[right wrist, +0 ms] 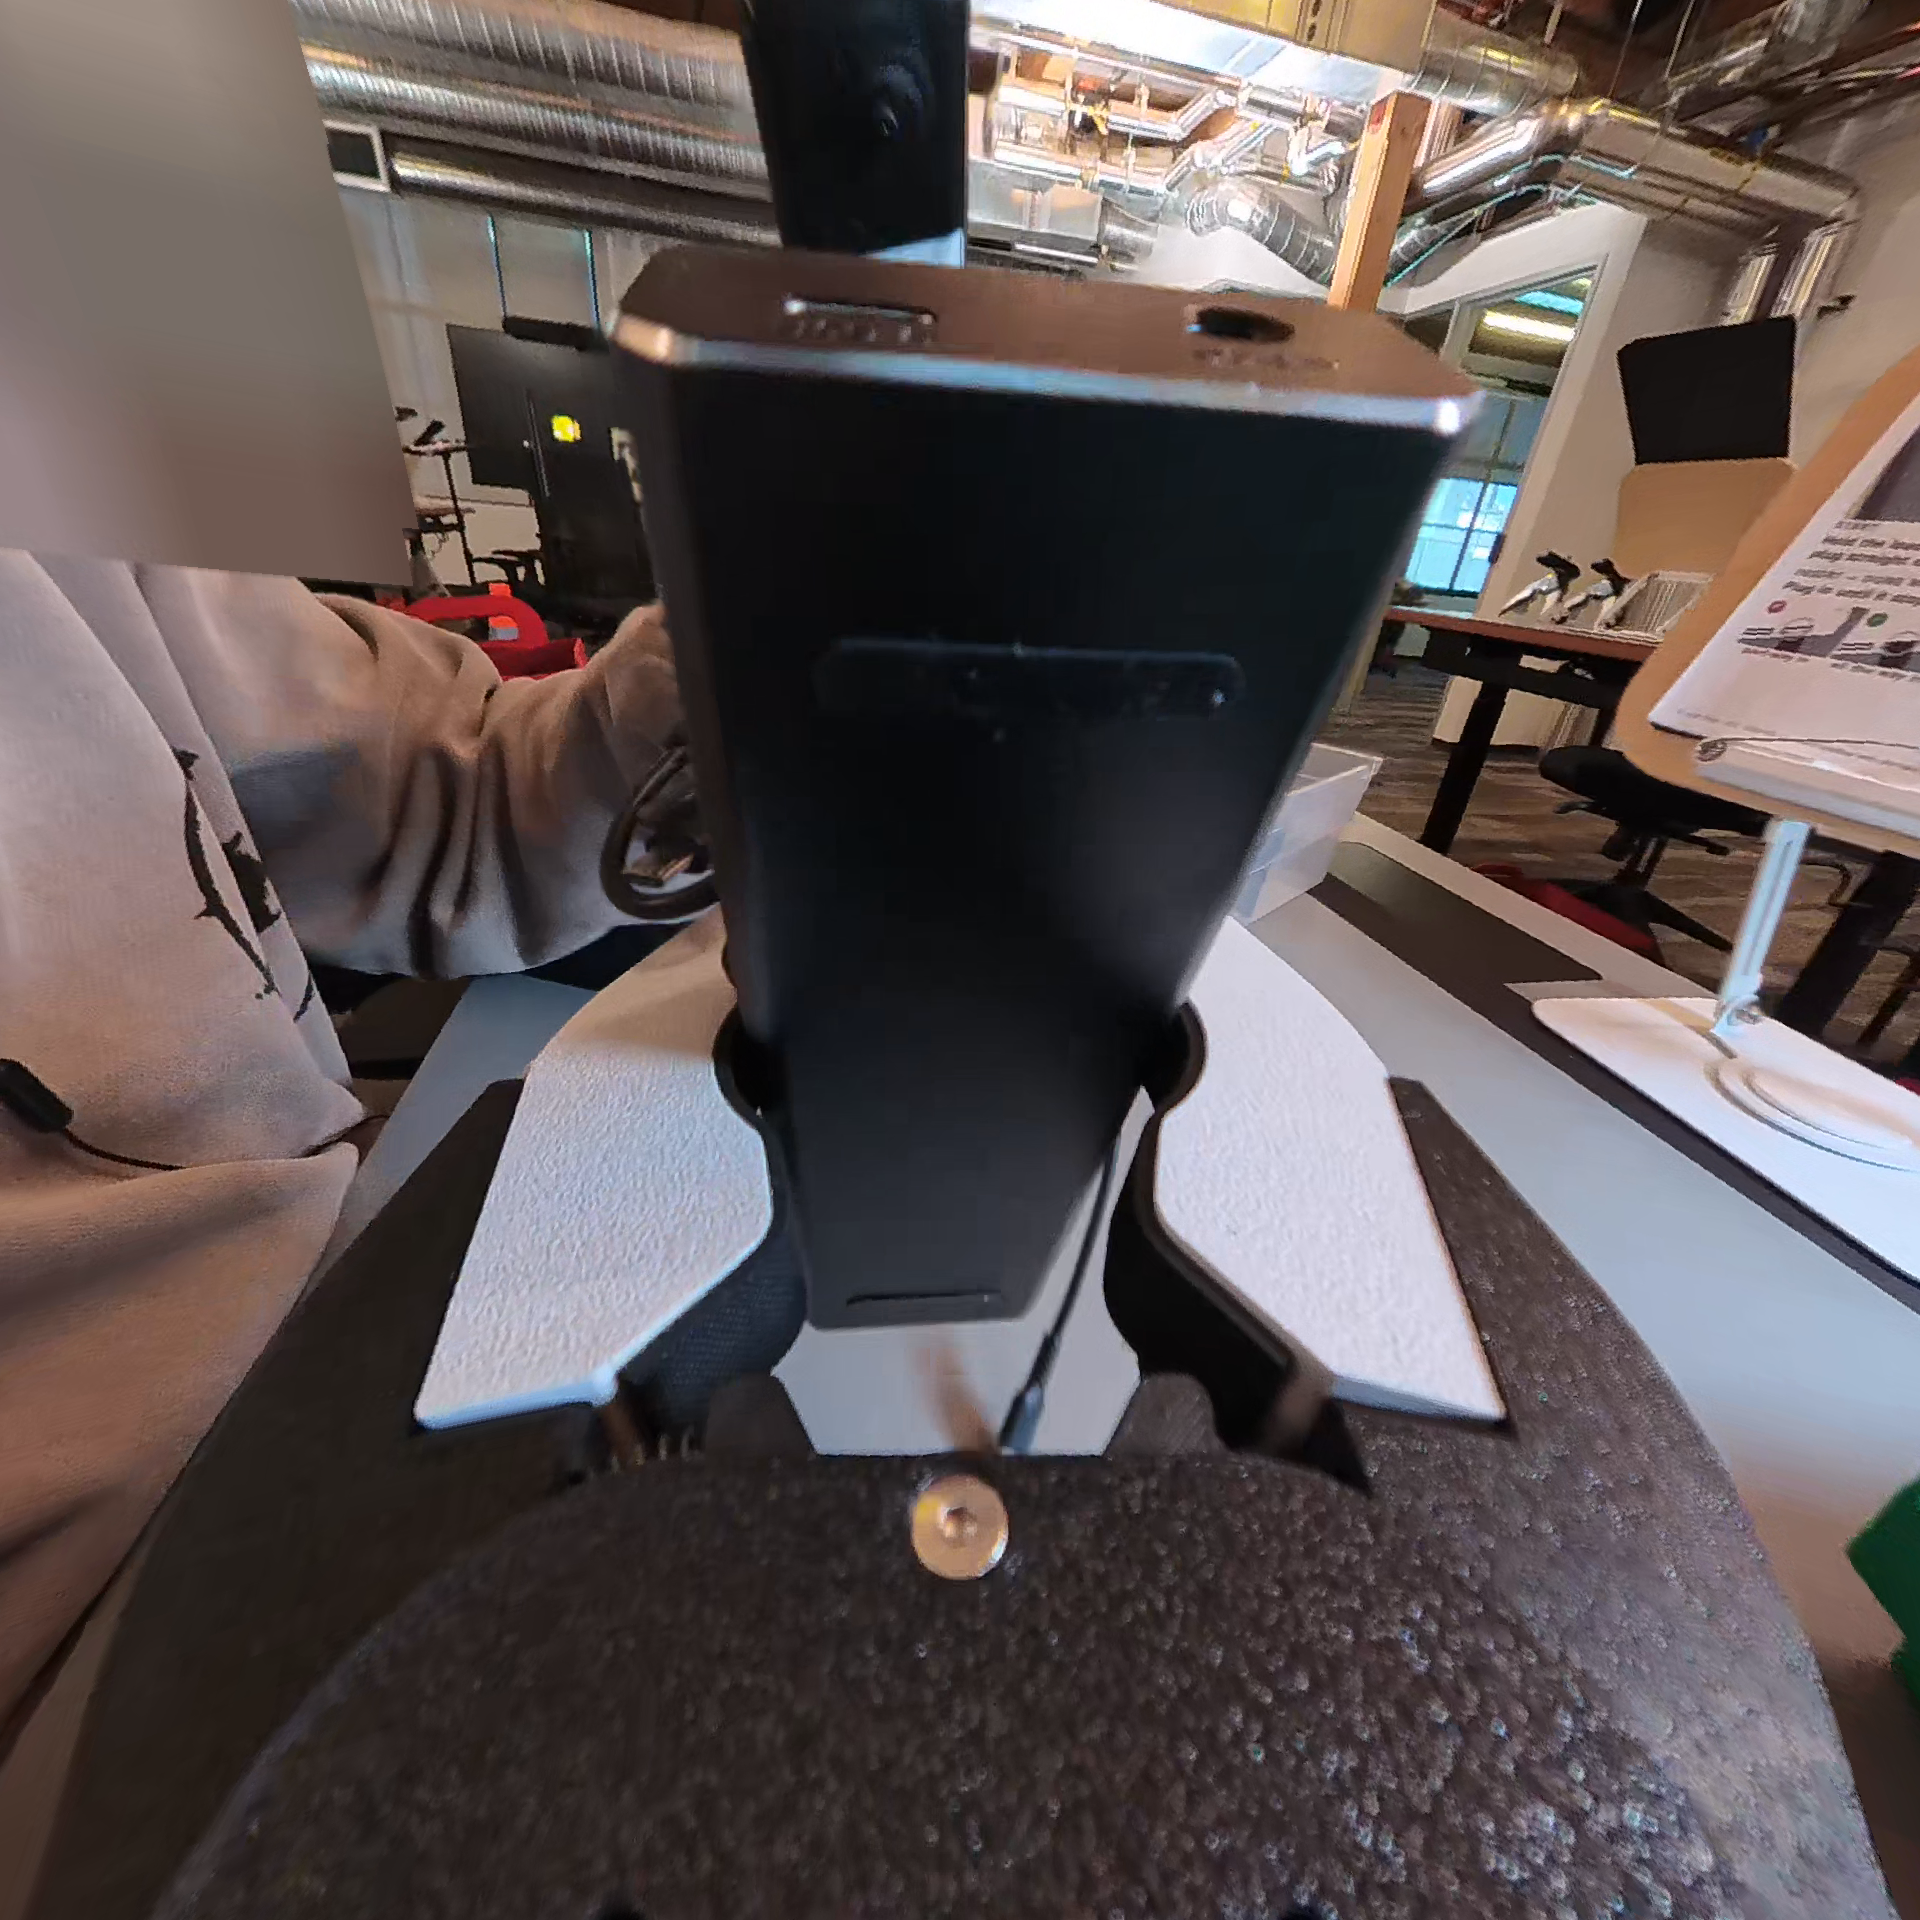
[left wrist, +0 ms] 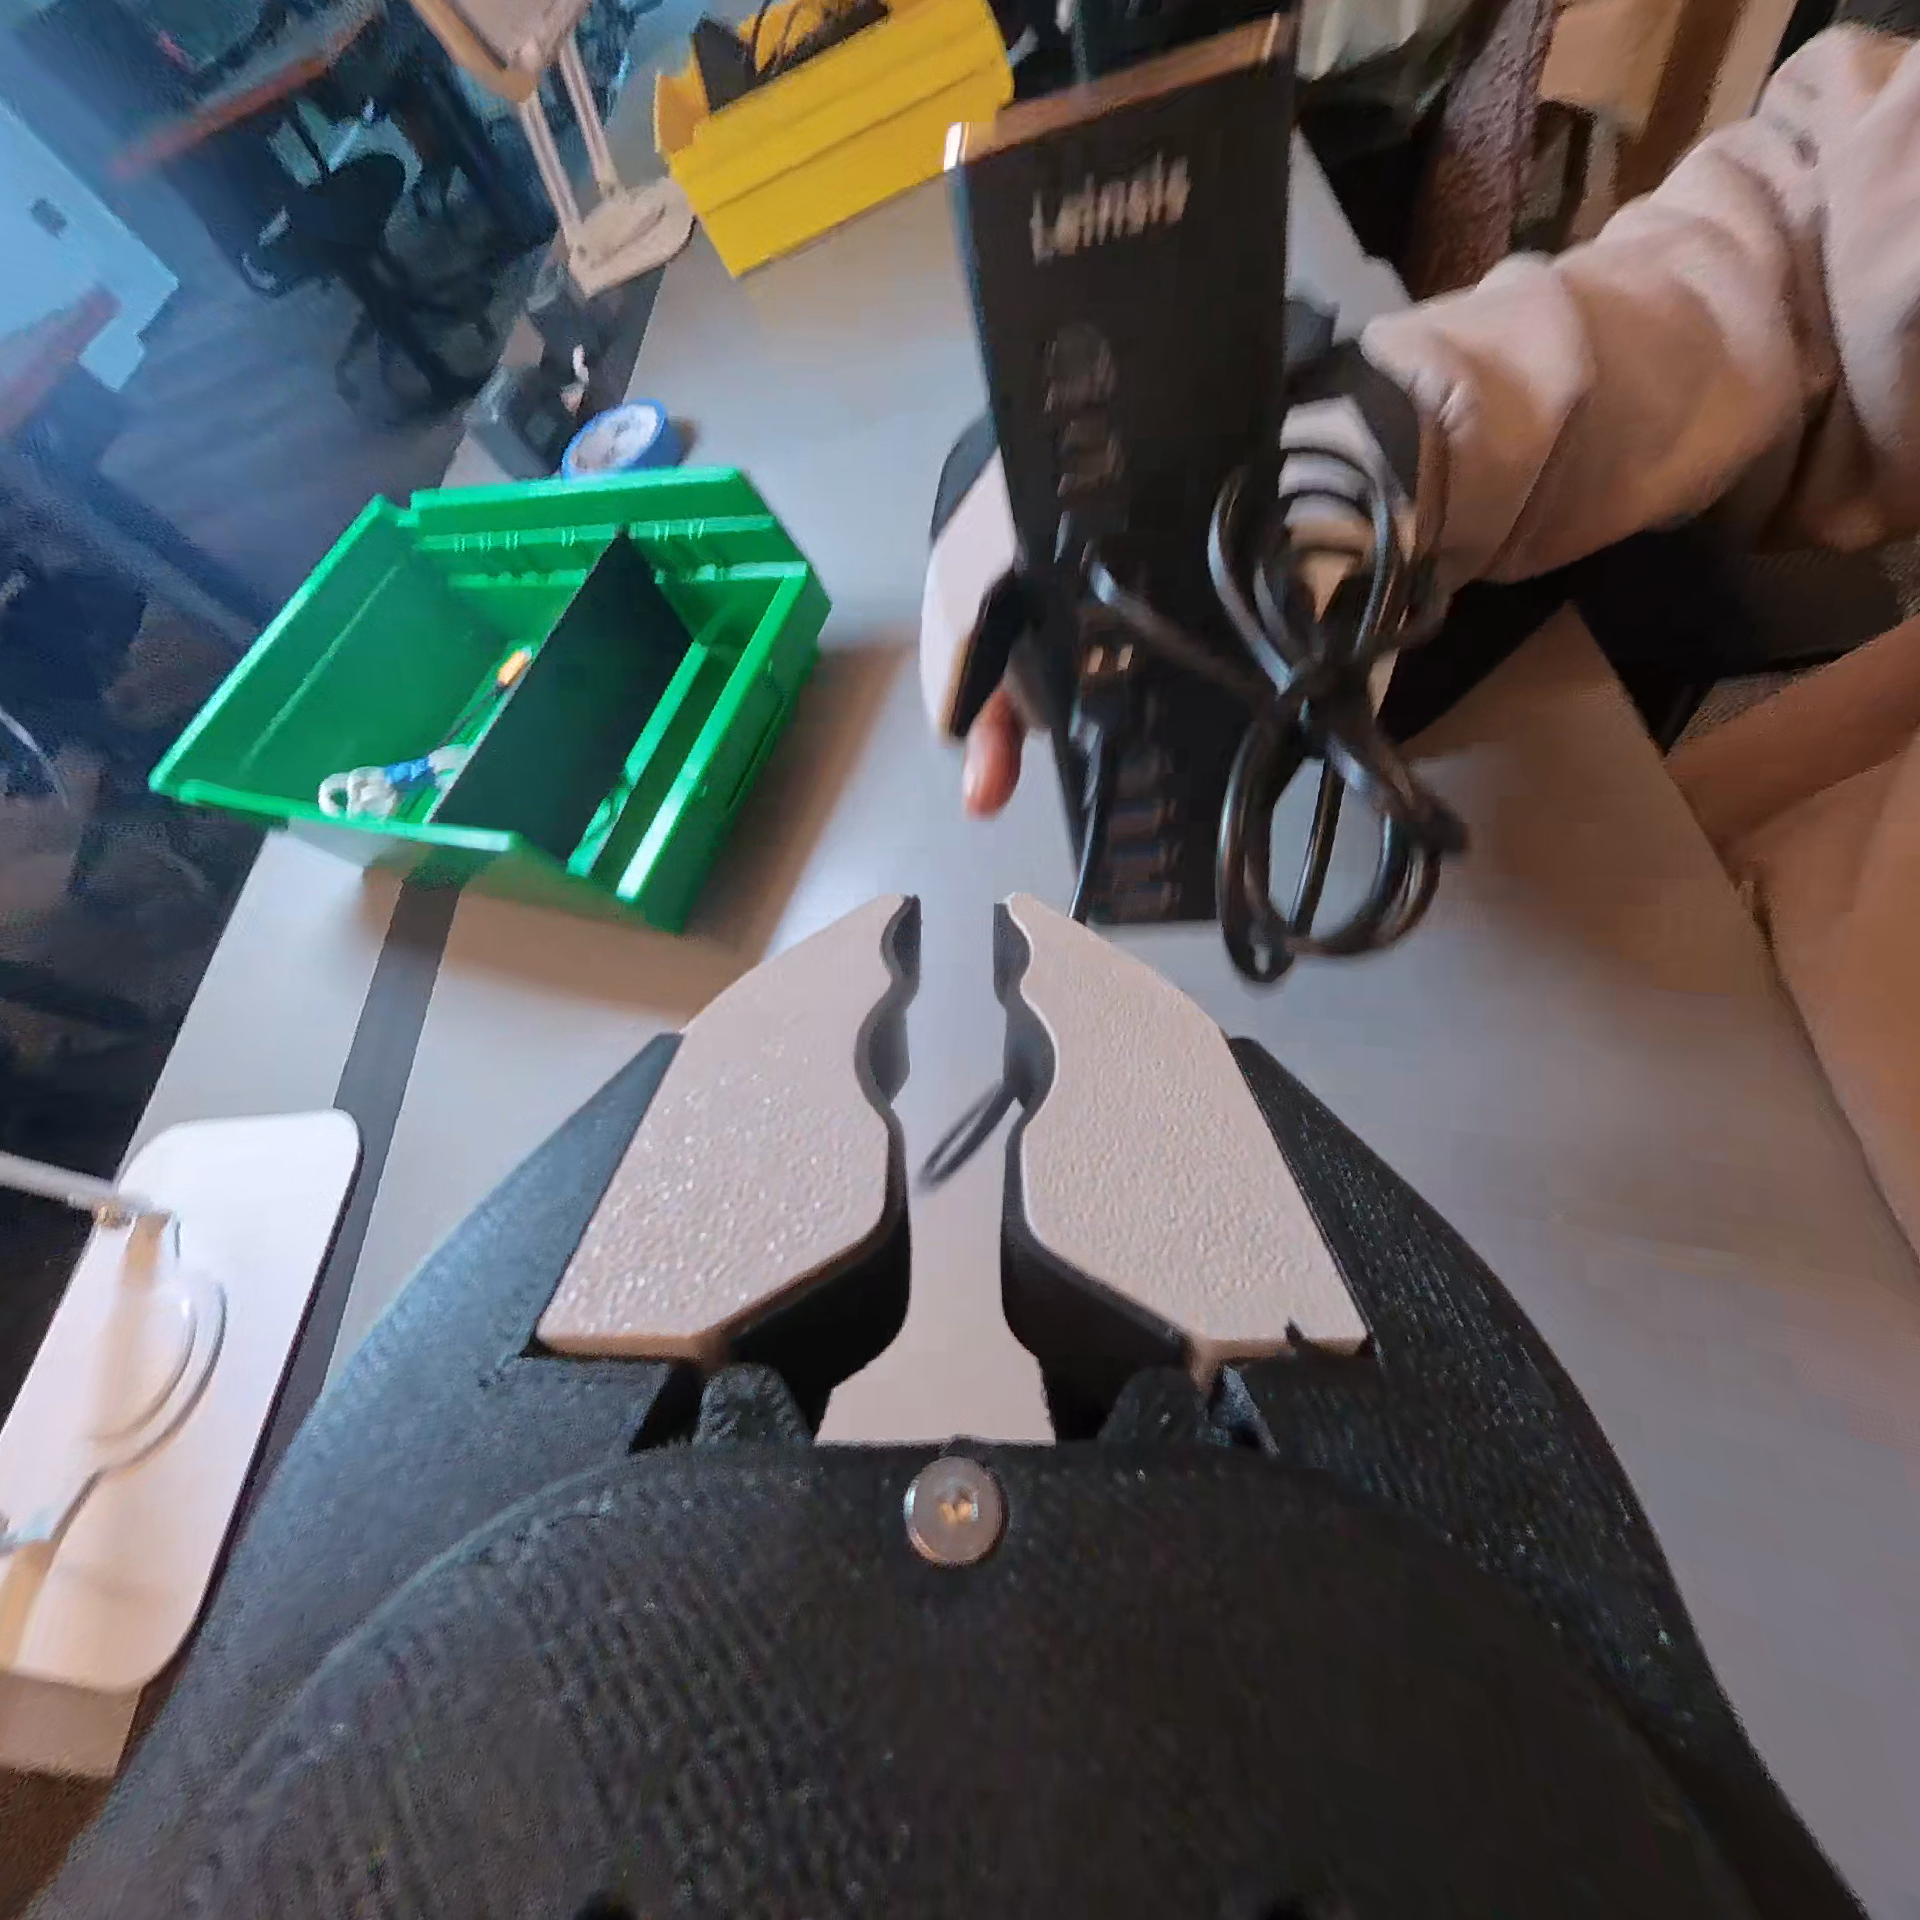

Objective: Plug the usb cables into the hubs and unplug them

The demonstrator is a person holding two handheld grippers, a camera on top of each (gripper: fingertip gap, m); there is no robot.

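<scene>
A long black USB hub (right wrist: 987,727) stands upright, clamped across its lower part by my right gripper (right wrist: 961,1039). Its far end shows a slot port and a round jack. In the left wrist view the hub (left wrist: 1132,468) shows its port side, held above the table by the right gripper (left wrist: 987,623). A tied bundle of black cable (left wrist: 1320,748) hangs beside it and also shows in the right wrist view (right wrist: 655,842). My left gripper (left wrist: 956,914) is just before the hub's lower end, jaws a narrow gap apart. A thin black cable loop (left wrist: 961,1132) shows through the gap, not clearly gripped.
A green divided bin (left wrist: 312,748) holding a white cable (left wrist: 364,795) sits left on the grey table (left wrist: 1455,1247). A yellow bin (left wrist: 831,156) and blue tape roll (left wrist: 618,442) lie farther back. A white stand base (right wrist: 1662,1049) carries a printed sheet (right wrist: 1818,623). Some 5 centimeters of space lies between my two pairs of fingers.
</scene>
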